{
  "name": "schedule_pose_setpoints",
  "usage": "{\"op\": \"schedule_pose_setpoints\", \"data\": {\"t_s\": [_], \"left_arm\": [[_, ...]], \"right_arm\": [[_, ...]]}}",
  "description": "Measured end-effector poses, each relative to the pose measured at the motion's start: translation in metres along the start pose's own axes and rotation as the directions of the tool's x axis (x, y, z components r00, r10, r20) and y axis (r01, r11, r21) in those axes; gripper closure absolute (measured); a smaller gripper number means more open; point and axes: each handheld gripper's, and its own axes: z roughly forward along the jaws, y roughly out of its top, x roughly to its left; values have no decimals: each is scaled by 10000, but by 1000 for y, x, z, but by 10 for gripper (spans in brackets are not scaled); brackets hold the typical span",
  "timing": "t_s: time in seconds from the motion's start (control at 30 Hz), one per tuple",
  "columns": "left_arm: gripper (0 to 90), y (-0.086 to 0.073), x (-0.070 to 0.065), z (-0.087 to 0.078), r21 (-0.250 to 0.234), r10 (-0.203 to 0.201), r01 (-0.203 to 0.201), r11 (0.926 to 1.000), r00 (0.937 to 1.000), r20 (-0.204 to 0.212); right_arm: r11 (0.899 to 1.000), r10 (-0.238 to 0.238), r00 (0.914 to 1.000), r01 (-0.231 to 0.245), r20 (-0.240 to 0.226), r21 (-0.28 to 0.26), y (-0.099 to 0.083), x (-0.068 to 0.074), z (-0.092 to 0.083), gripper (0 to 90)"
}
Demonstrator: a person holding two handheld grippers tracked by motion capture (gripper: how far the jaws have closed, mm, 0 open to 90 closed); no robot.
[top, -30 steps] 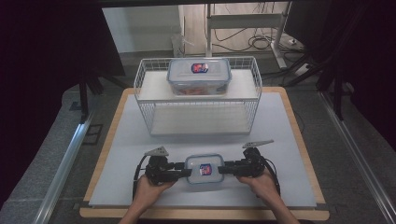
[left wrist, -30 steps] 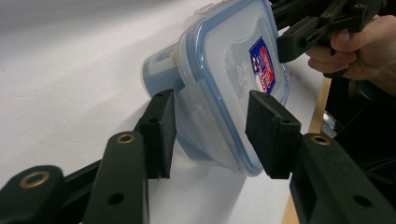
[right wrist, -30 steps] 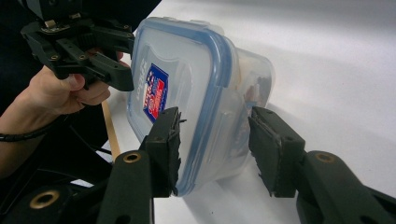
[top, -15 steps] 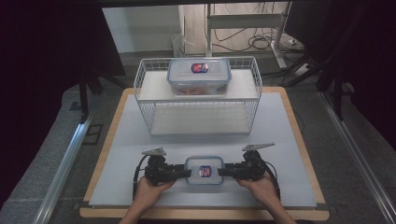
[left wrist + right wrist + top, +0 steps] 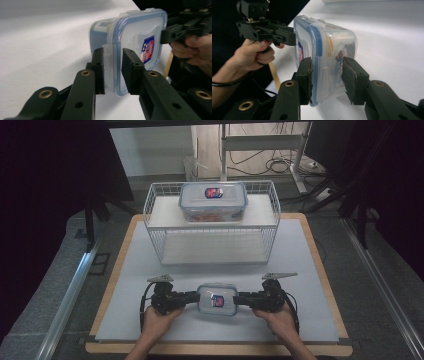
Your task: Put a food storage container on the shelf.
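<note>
Fingers (image 5: 98, 65) straddling container (image 5: 217, 299) end edges, mat (image 5: 300, 270)

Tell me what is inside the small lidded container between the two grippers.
Through the container's clear wall the right gripper view shows blurred orange and dark items, too indistinct to name. From above, its blue-rimmed lid and sticker cover the contents.

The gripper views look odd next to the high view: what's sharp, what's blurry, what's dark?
High view: dim, black at both sides. Left gripper view: lunch box sharp, near jaws soft, table washed pale. Right gripper view: left side dark, box lid edge crisp.
</note>
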Motion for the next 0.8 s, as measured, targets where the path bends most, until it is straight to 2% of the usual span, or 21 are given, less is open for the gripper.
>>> {"op": "schedule_pose_setpoints", "data": {"t_s": [0.03,0.17,0.23,0.3,0.4,0.5,0.67,0.73,0.8], "left_arm": [[725,0,1,0,-30,-109,109,9999,9999,103],[713,1,4,3,63,-184,182,9998,9993,318],[653,0,6,8,106,-129,125,9999,9990,424],[636,1,8,9,122,-165,158,9998,9984,546],[622,2,10,11,126,-161,153,9998,9973,722],[532,1,13,15,304,-160,137,9994,9967,798],[536,2,19,16,292,-293,261,9992,9928,1163],[493,2,22,19,390,-330,284,9988,9917,1245],[475,3,23,23,383,-476,423,9984,9875,1502]], "right_arm": [[9999,-110,9999,110,104,7,1,1,1,608],[9999,98,9999,-98,-30,44,0,-3,0,608],[9999,111,9999,-110,-84,33,0,-3,1,607],[10000,57,10000,-57,-6,14,0,-4,1,606],[9996,274,9995,-274,-154,33,-1,-8,1,606],[9994,354,9989,-353,-312,49,-1,-12,2,606],[9986,526,9973,-522,-509,95,-1,-18,2,605],[9983,582,9967,-575,-575,137,-1,-20,3,604],[9984,555,9970,-547,-545,169,-1,-22,3,601]]}}
